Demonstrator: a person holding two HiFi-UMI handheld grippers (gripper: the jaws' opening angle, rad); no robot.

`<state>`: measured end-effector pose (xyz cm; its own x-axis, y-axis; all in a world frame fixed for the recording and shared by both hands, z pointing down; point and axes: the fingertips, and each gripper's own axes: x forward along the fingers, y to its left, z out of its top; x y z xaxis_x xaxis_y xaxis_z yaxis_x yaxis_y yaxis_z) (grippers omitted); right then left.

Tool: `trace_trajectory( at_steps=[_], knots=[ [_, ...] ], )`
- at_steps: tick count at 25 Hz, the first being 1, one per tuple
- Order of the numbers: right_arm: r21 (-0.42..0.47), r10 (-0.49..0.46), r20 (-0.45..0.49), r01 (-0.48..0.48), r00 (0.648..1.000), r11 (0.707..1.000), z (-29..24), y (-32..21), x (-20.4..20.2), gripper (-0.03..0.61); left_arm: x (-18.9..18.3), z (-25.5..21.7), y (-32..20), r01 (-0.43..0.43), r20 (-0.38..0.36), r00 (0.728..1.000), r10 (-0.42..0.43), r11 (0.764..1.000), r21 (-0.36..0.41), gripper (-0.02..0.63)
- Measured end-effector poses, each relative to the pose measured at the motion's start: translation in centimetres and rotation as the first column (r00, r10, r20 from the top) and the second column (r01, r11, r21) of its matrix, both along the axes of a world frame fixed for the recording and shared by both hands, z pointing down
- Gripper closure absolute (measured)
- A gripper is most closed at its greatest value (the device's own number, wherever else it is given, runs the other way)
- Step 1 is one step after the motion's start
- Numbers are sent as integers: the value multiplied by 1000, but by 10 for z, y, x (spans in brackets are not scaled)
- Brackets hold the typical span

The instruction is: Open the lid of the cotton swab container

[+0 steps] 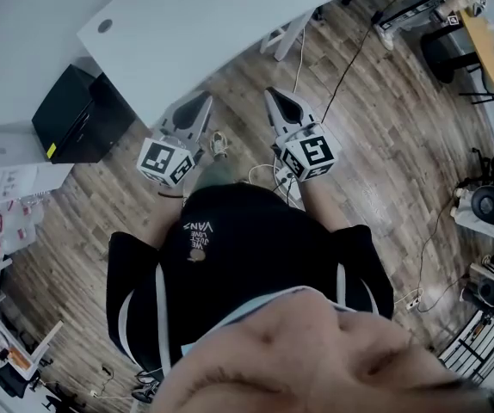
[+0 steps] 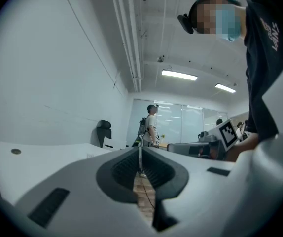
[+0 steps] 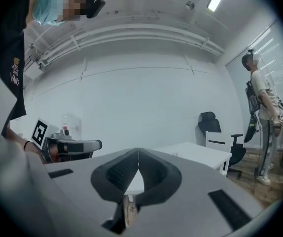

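Left claw (image 2: 139,149), right claw (image 3: 138,151), closed, table (image 1: 195,24) ahead

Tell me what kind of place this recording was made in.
Probably an office or lab workroom: a white desk on wood-look flooring, a black office chair by the wall, and strip lights on the ceiling.

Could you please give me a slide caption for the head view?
Left hand-held gripper and right hand-held gripper, both shut and empty, before a white table.
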<state>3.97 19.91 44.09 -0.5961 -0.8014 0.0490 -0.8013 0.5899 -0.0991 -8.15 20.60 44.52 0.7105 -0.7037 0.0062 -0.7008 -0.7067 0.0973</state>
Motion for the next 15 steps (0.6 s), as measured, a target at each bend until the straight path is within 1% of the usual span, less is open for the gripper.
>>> trace_trajectory(
  at_steps=[8,15],
  knots=[
    [-11,26,-16,-26,1000,1000,5,-65,-12,566,-12,0,-73,-35,-2,999,35,999,-4,586],
    [-6,60,-6,-60,998,998,-2,-125,-24,566,-19,-2,-135,-87,-2,996,87,996,-11,586]
  ],
)
